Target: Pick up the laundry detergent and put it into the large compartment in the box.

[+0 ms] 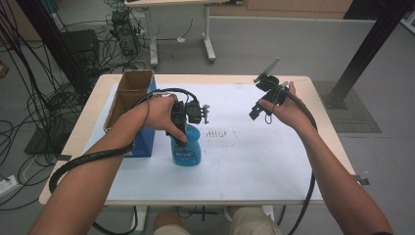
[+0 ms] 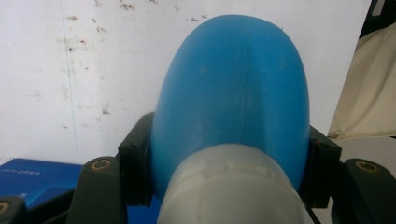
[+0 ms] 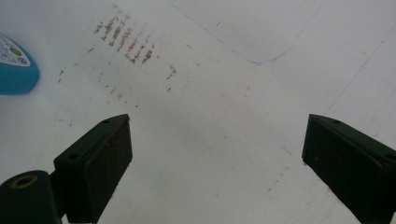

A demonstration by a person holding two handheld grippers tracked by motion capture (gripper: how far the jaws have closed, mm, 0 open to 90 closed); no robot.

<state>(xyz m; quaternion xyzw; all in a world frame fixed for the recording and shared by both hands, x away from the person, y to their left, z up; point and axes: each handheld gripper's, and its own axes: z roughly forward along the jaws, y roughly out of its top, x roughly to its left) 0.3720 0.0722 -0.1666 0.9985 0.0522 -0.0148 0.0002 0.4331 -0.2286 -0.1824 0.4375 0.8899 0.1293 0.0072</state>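
High view: the blue bottle [image 1: 187, 147] stands upright on the white sheet [image 1: 254, 147] covering the surface [image 1: 323, 127], left of centre, w/ a cardboard box [image 1: 128, 95] and a blue box [image 1: 145, 142] just beside it on its left. The left tool [image 1: 183, 128] comes down on the bottle's top from above, hand wrapped round the tool body, so the bottle sits directly under and between the jaws; its label faces the person. The right tool [image 1: 258, 110] is held up in the air over the right half of the sheet, well apart from the bottle, tilted toward the centre; nothing in it. Brownish smudge marks [image 1: 218, 133] lie on the sheet betw. the two tools. Left gripper view: the bottle [image 2: 233, 93] sits in the middle of the frame, w/ its whitish cap or neck [image 2: 233, 186] nearest the camera, and both black pads [image 2: 135, 158] press against the blue shoulder, one each side, so the left tool is clamped on the bottle at about the bottle's width. A corner of the blue box [image 2: 32, 179] shows lower left. Right gripper view: the right tool [image 3: 217, 158] has its jaws spread wide w/ bare white sheet [image 3: 215, 116] between them; the bottle's base [image 3: 16, 70] shows at the far left edge, probably the label side, though it's cut off. The smudges [image 3: 126, 39] lie above the left-hand jaw.
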